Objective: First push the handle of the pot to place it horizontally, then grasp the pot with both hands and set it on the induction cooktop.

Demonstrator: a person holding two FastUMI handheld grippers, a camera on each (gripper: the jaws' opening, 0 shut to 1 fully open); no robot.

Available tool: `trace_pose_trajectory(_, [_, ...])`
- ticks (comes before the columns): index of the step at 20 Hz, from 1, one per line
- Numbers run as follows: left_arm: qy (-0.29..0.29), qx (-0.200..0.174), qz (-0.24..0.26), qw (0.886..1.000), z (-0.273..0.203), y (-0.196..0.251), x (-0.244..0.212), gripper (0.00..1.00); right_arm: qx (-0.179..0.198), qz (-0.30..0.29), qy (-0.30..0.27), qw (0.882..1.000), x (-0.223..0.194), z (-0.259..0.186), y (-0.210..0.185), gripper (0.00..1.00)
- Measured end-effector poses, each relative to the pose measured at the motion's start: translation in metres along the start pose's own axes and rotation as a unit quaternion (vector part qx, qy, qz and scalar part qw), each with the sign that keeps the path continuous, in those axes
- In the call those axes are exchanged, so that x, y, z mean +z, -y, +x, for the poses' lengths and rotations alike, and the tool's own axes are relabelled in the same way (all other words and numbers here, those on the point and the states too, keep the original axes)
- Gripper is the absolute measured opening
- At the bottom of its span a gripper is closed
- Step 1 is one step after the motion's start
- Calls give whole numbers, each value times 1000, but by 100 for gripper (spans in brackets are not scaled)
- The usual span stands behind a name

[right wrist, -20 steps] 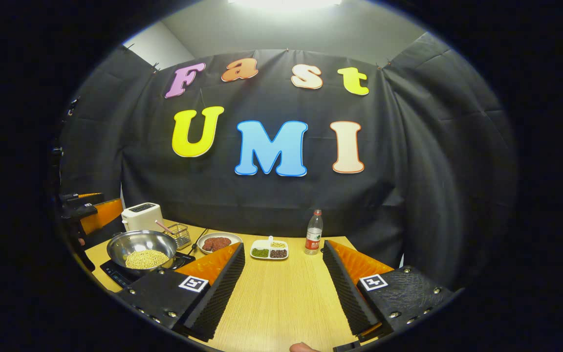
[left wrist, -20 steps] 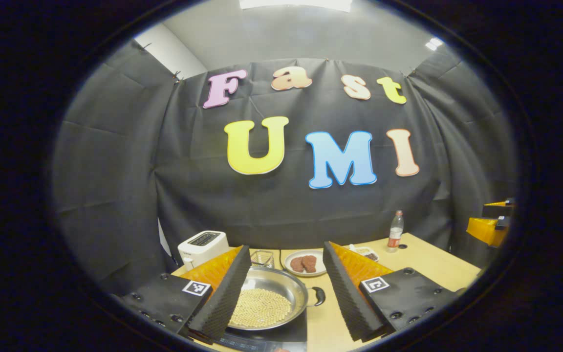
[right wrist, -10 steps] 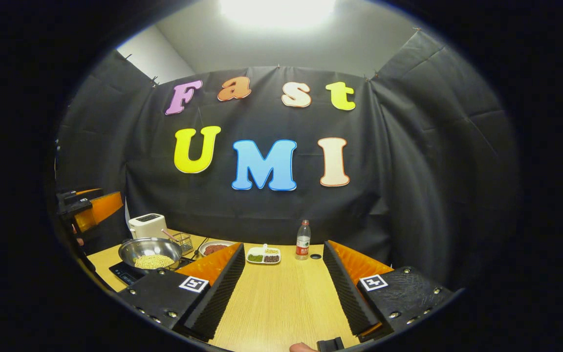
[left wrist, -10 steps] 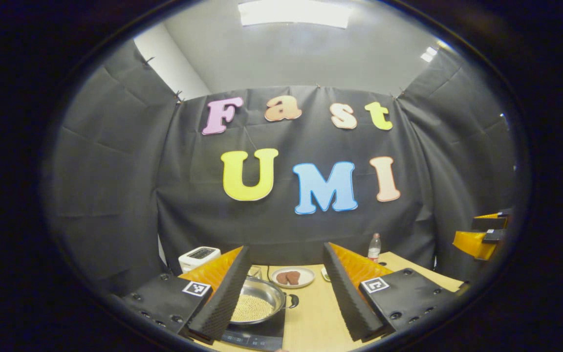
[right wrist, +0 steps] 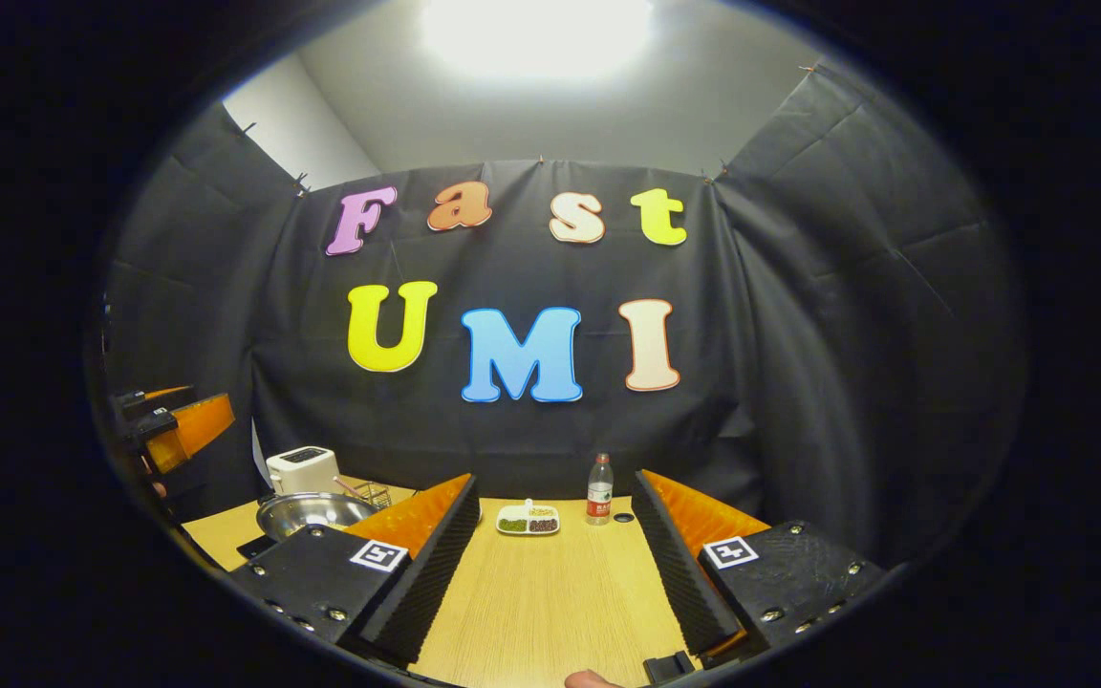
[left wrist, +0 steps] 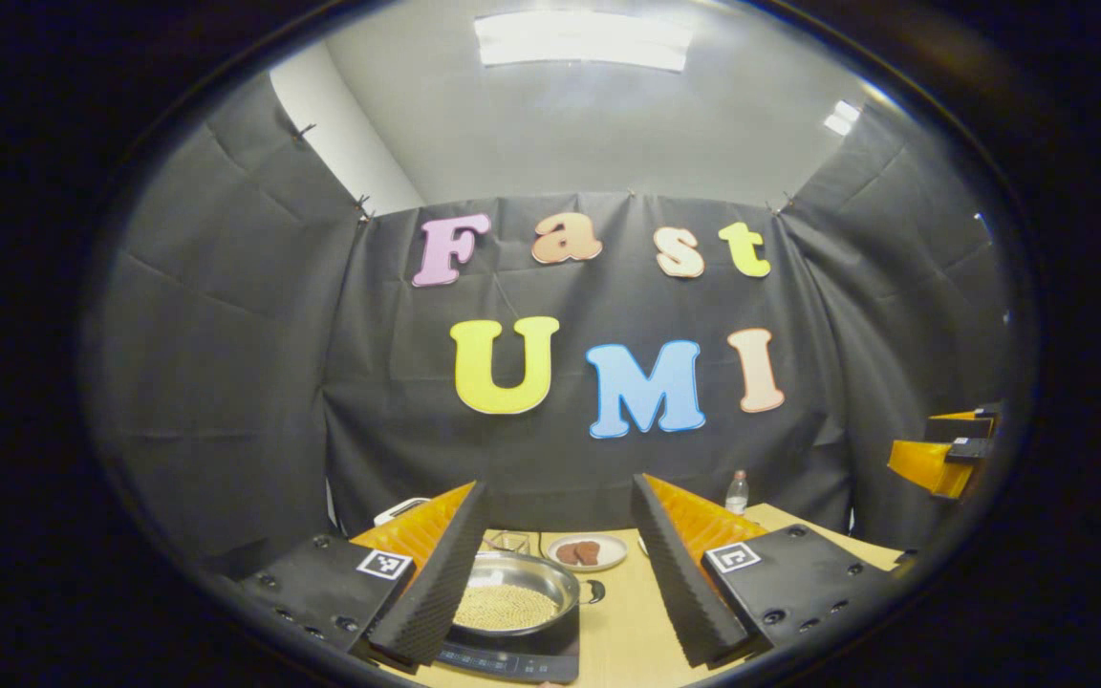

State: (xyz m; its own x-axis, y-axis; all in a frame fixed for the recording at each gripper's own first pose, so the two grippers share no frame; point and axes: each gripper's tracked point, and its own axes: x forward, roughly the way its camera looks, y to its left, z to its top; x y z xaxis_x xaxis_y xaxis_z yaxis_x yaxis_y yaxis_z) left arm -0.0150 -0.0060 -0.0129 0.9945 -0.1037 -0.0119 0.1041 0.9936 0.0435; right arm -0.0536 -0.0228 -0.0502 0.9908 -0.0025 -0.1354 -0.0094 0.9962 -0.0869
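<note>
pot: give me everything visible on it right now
The pot is a shallow, round, shiny metal pan, upright, with a layer of small pale yellow beans across its bottom. A dark loop handle sticks out on its right side in the left gripper view. It sits on the black induction cooktop. Neither gripper touches it.

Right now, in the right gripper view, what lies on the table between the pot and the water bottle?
In the right gripper view, a white divided dish of beans sits between the pot and the water bottle.
</note>
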Motion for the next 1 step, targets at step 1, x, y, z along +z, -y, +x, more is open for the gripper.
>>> trace_pose_trajectory(1, [2,0,-2,1000,0,-3,1,90,0,-4,4,1000,4,-2,-2,96])
